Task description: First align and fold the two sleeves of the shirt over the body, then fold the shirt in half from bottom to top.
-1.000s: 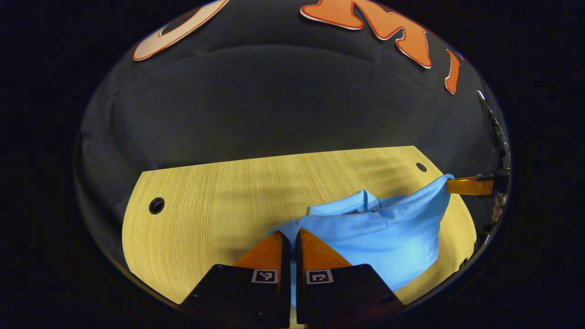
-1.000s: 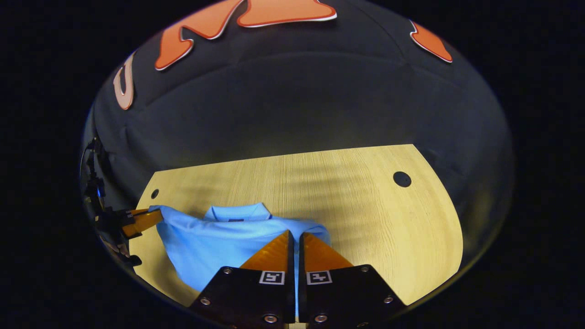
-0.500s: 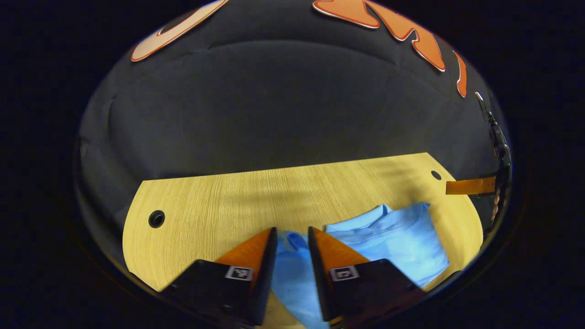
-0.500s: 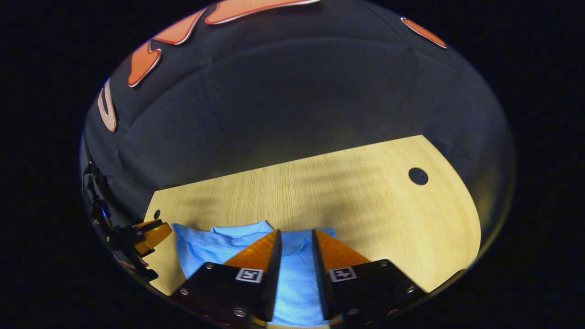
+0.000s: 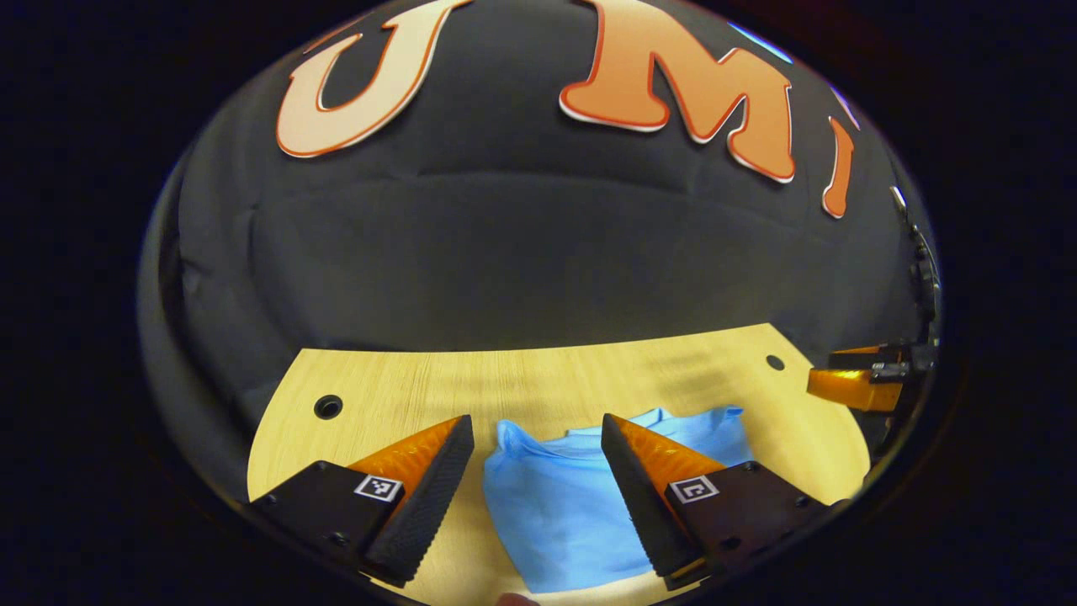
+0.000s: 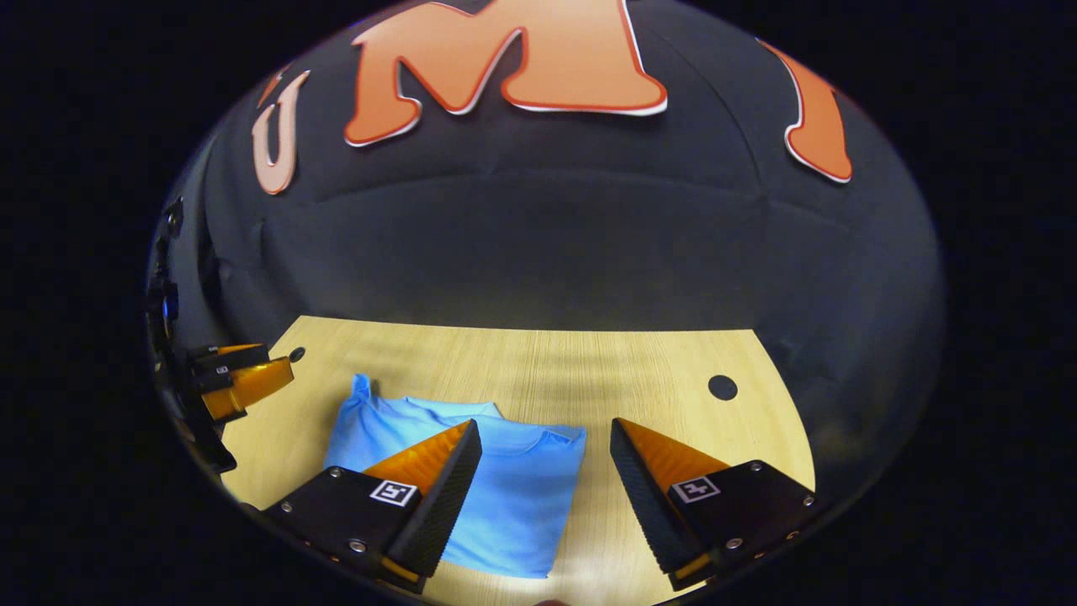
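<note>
- Shirt [image 5: 572,497], light blue, lies folded into a compact block on the wood surface [image 5: 538,383], near its front edge.
- Left gripper view: left tongs [image 5: 536,433] spread wide, nothing between the fingers; the shirt lies on the surface past the gap, the right finger overlapping its right part.
- In that view, a small bunched peak of cloth stands up at the shirt's far left corner.
- Right gripper view: right tongs [image 6: 545,433] also wide apart, empty. Shirt [image 6: 496,488] sits left of centre, partly behind the left finger.
- The other tongs show at each view's outer rim, off the shirt.
- 2 round holes [image 6: 722,387] in the surface, 1 near each far corner.
- Collar end of the shirt faces the booth wall [image 5: 522,252].
</note>
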The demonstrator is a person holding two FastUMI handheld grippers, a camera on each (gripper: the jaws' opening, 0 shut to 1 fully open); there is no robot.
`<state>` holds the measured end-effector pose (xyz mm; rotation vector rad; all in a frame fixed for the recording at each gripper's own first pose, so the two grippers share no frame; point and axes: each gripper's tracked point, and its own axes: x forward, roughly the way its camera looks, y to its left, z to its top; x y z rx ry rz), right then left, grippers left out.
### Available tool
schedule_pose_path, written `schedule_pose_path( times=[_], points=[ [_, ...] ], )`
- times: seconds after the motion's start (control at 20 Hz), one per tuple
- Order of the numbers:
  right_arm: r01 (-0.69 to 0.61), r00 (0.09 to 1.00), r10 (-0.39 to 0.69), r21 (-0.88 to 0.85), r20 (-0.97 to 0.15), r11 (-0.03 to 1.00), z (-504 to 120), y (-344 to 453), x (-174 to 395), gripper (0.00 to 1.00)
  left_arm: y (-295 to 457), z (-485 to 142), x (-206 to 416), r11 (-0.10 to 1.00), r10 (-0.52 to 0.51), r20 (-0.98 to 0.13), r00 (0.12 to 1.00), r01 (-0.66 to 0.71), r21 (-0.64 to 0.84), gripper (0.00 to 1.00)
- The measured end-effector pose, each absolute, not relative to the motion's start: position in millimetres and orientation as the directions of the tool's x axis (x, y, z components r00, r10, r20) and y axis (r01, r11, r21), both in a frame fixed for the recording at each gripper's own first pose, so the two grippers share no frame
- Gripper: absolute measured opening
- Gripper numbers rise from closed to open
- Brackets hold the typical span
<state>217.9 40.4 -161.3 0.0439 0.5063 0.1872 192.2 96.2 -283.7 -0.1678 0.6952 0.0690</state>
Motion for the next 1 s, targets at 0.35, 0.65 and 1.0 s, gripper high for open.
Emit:
schedule_pose_path(
  times=[0.35, 0.65, 1.0],
  points=[
    [-0.240, 0.912, 0.226, 0.003, -0.342, 0.971, -110.5, 34.0, 131.3, 0.96, 68.5, -199.6, 121.7, 0.985, 0.108, -0.522, 0.846, -0.162, -0.059, 0.99],
    [-0.237, 0.956, 0.224, -0.047, -0.189, 0.970, -74.1, 14.2, 64.7, 0.98, 35.5, -120.4, 66.3, 0.984, 0.123, -0.334, 0.935, -0.157, -0.078, 0.96],
    [-0.245, 0.969, 0.245, -0.041, -0.010, 0.969, -40.4, -6.5, -2.0, 1.00, -4.8, -55.9, -5.7, 0.988, 0.156, -0.148, 0.977, -0.156, 0.012, 0.96]
  ],
)
